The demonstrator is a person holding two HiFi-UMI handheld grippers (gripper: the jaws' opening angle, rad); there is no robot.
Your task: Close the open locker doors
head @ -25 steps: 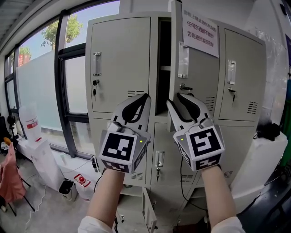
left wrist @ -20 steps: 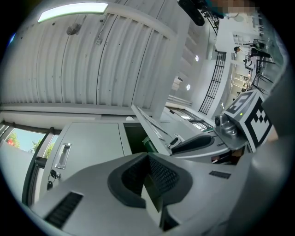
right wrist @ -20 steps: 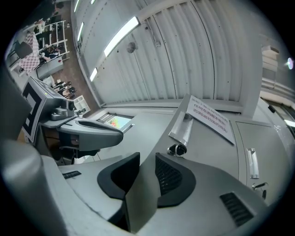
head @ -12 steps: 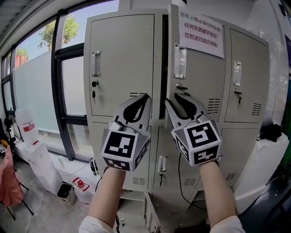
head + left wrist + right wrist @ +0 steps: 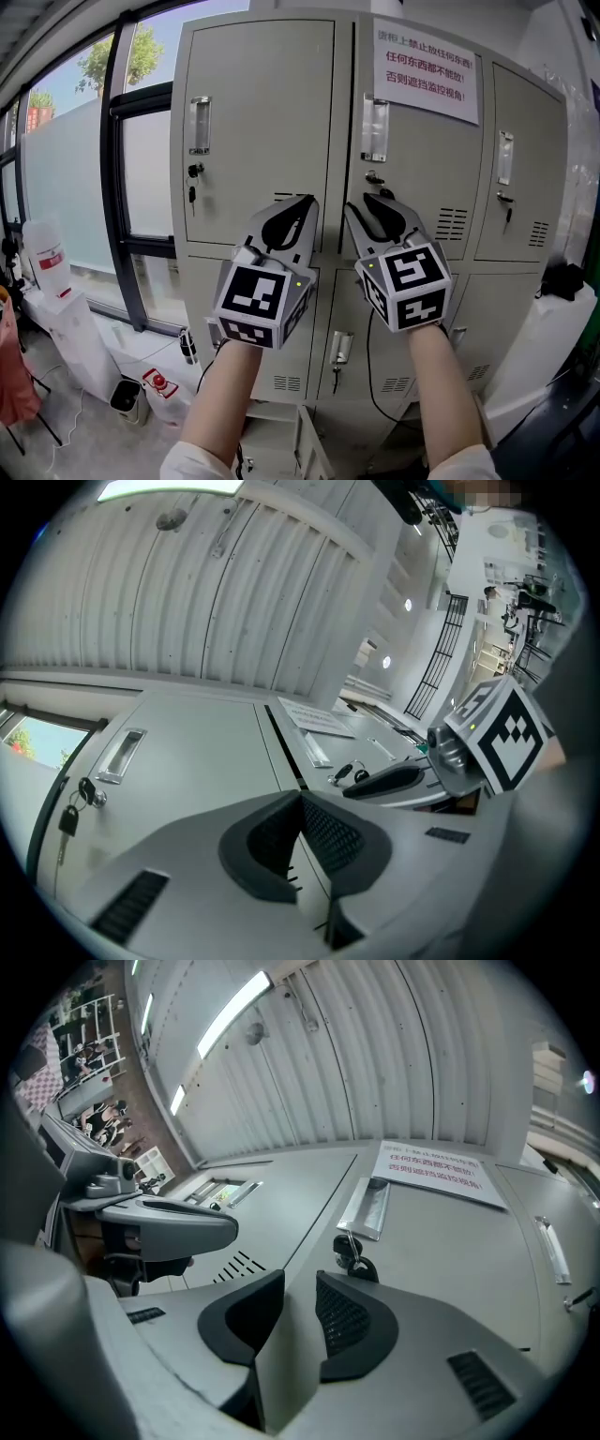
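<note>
Both grippers' tips meet the upper middle door (image 5: 412, 169), apparently flush, likely pushing it home: left gripper (image 5: 302, 204) closed and empty, right gripper (image 5: 367, 202) slightly parted, jaws just narrowed, nothing between them.

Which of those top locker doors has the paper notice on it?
The top middle door: a white notice with red print sits near its top. The top left door and top right door have none.

window (image 5: 89, 141) left | red-print notice (image 5: 425, 70) top right | white jug (image 5: 45, 258) under window | black cable (image 5: 372, 361) low
</note>
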